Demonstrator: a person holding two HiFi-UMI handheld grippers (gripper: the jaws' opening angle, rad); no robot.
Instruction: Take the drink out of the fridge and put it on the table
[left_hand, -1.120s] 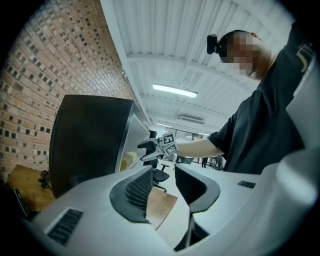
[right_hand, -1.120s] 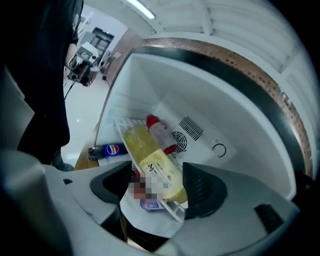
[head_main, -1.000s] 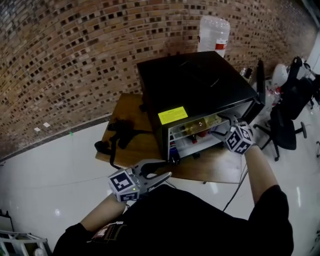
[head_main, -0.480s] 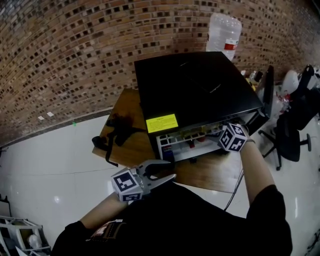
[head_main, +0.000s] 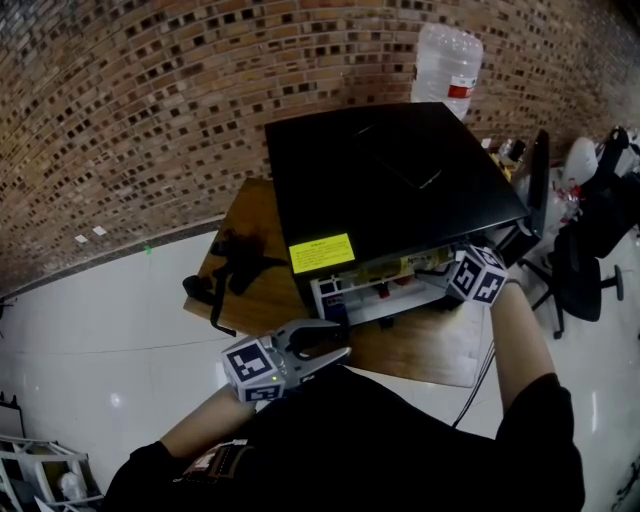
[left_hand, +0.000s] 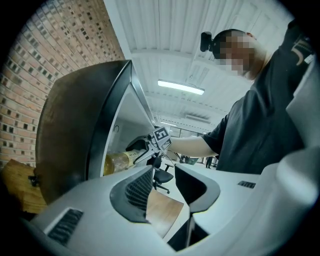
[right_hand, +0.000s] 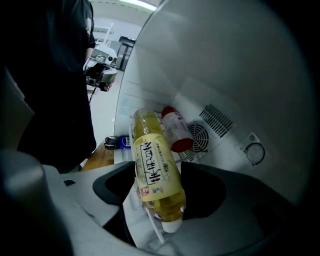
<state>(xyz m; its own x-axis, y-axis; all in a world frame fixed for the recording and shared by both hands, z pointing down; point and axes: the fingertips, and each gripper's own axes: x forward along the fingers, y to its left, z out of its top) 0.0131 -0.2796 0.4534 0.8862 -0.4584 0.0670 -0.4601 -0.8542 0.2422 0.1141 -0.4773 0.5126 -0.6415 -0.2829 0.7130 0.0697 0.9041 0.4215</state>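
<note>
Head view, looking steeply down: a black box-shaped mini fridge (head_main: 390, 170) is standing on a brown wooden table (head_main: 430, 345), with its door (head_main: 538, 185) swung open at the fridge's right side. A yellow rectangular sticker (head_main: 322, 253) is showing on the fridge's upper front edge.

Right gripper (right_hand: 158, 175): it is reaching into the open front of the fridge, its marker cube (head_main: 478, 275) lying just outside the opening. Its jaws are pressing on both sides of a clear plastic bottle of yellow drink with a pale yellow label and white cap (right_hand: 150, 145). The bottle is lying inside the fridge on its white wire shelf (right_hand: 150, 225), cap towards the camera.

Behind this bottle, deeper in the fridge, a white bottle with a red cap (right_hand: 175, 131) is lying just beside it, in front of the round fan grille (right_hand: 200, 132) on the fridge's back wall. A blue drink can (right_hand: 117, 142) is sitting at the fridge's front edge.

Left gripper (left_hand: 164, 175): it is hovering in front of the fridge, over the near edge of the table. Its jaws are standing apart with nothing between them; only the table surface is showing through the gap.

Left of the fridge, a tangle of black gear (head_main: 230, 265) is resting on the table. Behind the fridge, a large clear water bottle with a red-and-white label (head_main: 447, 60) is standing against the brick wall (head_main: 130, 110).
</note>
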